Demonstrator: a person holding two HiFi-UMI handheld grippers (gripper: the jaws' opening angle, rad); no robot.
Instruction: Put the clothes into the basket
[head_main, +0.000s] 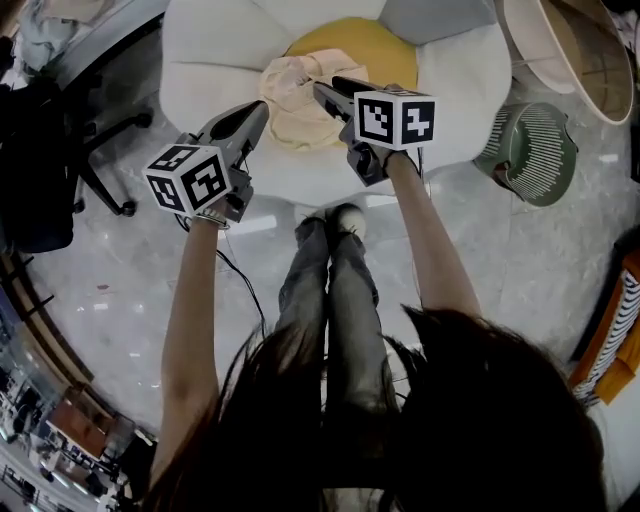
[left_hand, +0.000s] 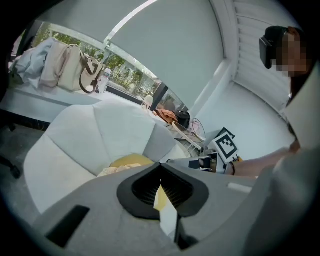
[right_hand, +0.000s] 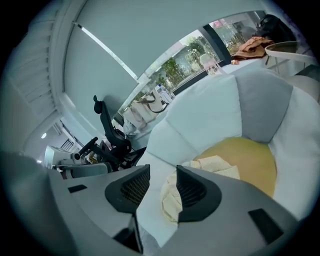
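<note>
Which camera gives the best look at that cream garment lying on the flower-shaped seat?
The head view: from above, nearly the whole cream garment shows, crumpled on the seat's yellow centre. The right gripper view catches part of it beyond the open jaws; the left gripper view shows just a sliver over its jaws.

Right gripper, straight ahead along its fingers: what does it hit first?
Most likely the cream garment bunched on the flower-shaped seat. It lies just past the open fingers of the right gripper. Depth is unclear, so the seat's white petal edge could come first.
</note>
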